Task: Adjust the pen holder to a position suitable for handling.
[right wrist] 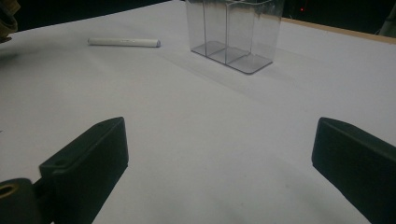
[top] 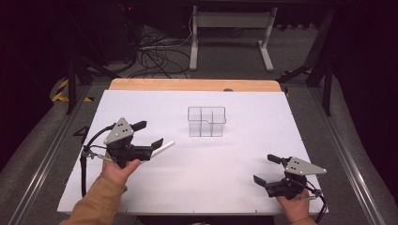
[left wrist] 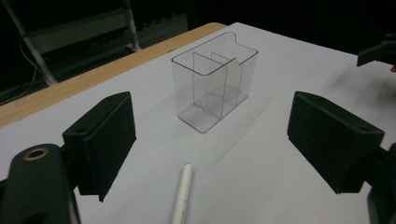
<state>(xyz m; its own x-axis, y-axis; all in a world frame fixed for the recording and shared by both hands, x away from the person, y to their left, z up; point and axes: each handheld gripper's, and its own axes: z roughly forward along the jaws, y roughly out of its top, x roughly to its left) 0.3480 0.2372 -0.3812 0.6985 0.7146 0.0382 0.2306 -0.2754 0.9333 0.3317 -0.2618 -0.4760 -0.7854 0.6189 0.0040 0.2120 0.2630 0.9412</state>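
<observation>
A clear plastic organizer (top: 206, 122) with several compartments stands upright near the middle of the white table (top: 211, 183). A white pen (top: 164, 146) lies flat on the table, left of the organizer. My left gripper (top: 149, 134) is open over the pen's near end, pointing toward the organizer. In the left gripper view the pen (left wrist: 182, 196) lies on the table between the wide jaws of that gripper (left wrist: 219, 140), untouched, with the organizer (left wrist: 212, 84) beyond. My right gripper (top: 266, 168) rests open at the front right, holding nothing. The right gripper view shows this gripper (right wrist: 219, 158), the pen (right wrist: 123, 42) and organizer (right wrist: 233, 32) far off.
A wooden strip (top: 195, 85) runs along the table's far edge. Beyond it are a white desk frame (top: 230, 28) and tangled cables (top: 155, 56) on the floor. Metal rails (top: 349, 154) flank both sides of the table.
</observation>
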